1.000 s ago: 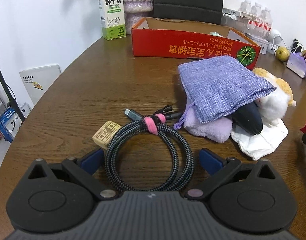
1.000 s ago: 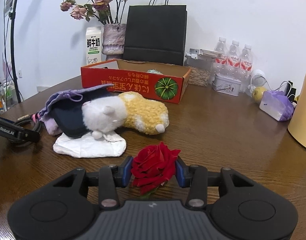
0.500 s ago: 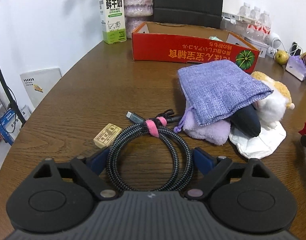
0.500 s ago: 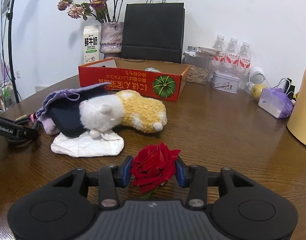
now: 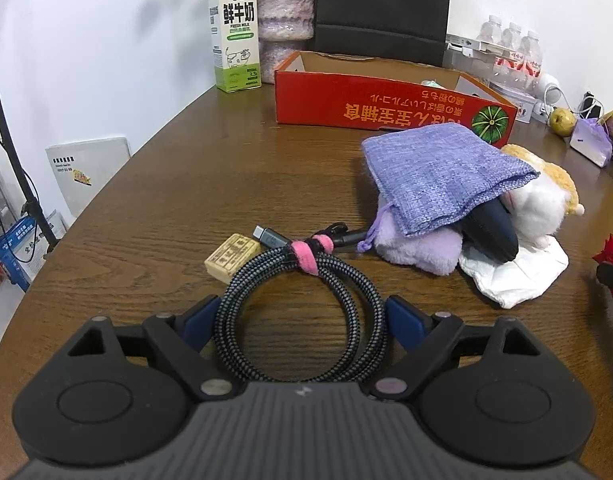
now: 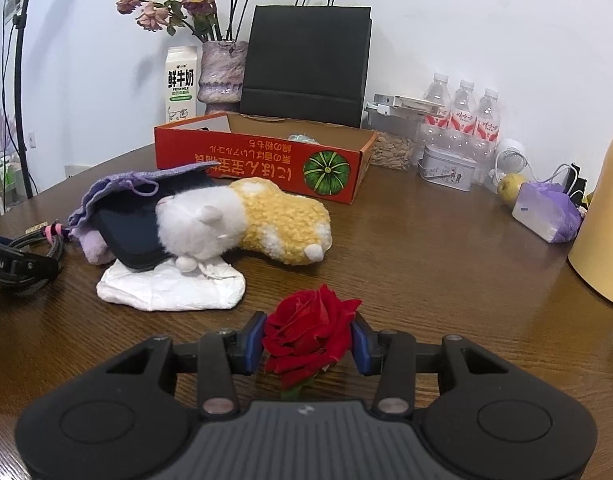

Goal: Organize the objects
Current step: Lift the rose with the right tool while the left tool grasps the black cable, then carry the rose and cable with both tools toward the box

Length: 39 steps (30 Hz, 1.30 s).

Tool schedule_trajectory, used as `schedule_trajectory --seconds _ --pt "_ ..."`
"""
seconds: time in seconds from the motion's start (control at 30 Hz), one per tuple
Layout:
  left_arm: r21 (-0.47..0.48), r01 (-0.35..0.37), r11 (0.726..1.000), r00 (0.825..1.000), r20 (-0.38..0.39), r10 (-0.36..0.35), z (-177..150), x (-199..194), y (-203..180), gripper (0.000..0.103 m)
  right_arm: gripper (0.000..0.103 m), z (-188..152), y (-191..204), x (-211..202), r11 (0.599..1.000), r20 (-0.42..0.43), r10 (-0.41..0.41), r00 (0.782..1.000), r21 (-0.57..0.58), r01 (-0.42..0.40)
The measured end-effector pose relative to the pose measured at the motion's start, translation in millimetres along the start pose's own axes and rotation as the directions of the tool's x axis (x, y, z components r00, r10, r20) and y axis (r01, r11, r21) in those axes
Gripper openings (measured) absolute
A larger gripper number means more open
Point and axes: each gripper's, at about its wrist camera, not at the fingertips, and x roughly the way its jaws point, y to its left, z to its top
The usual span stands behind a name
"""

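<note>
1. Left gripper [image 5: 300, 322] clamps a coiled braided USB cable [image 5: 302, 312] lying flat on the table [image 5: 186, 184], plugs pointing away.
2. Right gripper [image 6: 308, 342] pinches a red rose [image 6: 310, 330], bloom forward.
3. Red cardboard box [image 6: 258, 160] holds something pale, unclear.

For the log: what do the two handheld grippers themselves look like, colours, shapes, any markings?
Both match. The left gripper and right gripper have matte black bodies with a ribbed grey centre panel bearing a small pale logo, two round black discs either side, black linkage arms with silver pivot pins, and blue finger pads. From the right wrist view, the left gripper's side shows white lettering, only partly readable. No cables or sleeves show.
</note>
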Motion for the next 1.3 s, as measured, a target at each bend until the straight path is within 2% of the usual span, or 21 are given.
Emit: schedule_trajectory --seconds 0.43,0.8,1.3 --pt "-0.008 -0.003 1.0 0.999 0.049 0.003 2 -24 10 0.089 0.042 3 16 -8 0.999 0.022 0.043 0.999 -0.018 -0.043" --pt "-0.008 0.002 1.0 0.996 0.084 -0.001 10 -45 15 0.089 0.042 22 32 -26 0.998 0.079 0.063 0.995 -0.035 -0.06" --pt "0.016 0.029 0.999 0.989 0.146 -0.031 38 -61 5 0.089 0.042 53 51 -32 0.996 0.128 0.09 0.988 -0.035 -0.086"
